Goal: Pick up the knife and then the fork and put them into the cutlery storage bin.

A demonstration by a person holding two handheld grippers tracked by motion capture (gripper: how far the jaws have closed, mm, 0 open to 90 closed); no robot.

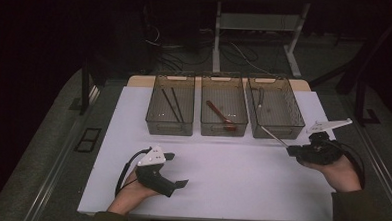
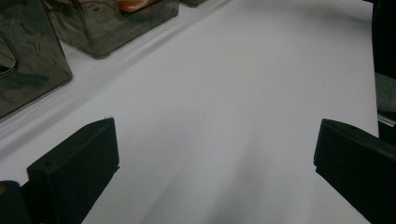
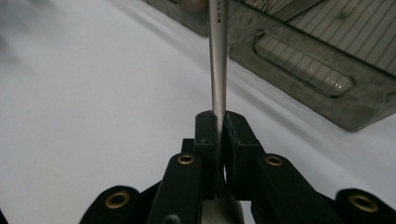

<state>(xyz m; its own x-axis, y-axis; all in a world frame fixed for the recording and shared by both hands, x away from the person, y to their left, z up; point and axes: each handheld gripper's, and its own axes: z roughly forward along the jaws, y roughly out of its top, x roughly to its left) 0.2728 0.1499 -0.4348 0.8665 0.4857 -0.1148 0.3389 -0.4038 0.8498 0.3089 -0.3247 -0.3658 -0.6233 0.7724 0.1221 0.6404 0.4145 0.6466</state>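
My right gripper (image 1: 288,150) is shut on the end of a thin silver utensil handle (image 1: 274,137), which points up and left toward the front of the right bin (image 1: 279,131). In the right gripper view the jaws (image 3: 219,121) pinch the metal handle (image 3: 218,60), and that bin's wall (image 3: 317,70) lies just beyond. My left gripper (image 1: 177,170) rests low over the white table (image 1: 230,187) at the front left, open, with nothing between its fingers (image 2: 215,140). Black chopsticks (image 1: 171,104) lie in the left bin (image 1: 169,128). A brown wooden spoon (image 1: 219,114) lies in the middle bin (image 1: 223,130).
Three dark see-through bins stand side by side at the table's back. The right one holds a slim metal piece (image 1: 261,98). Bin walls (image 2: 28,70) stand at the upper left of the left gripper view. A desk frame and cables (image 1: 236,52) are on the floor beyond.
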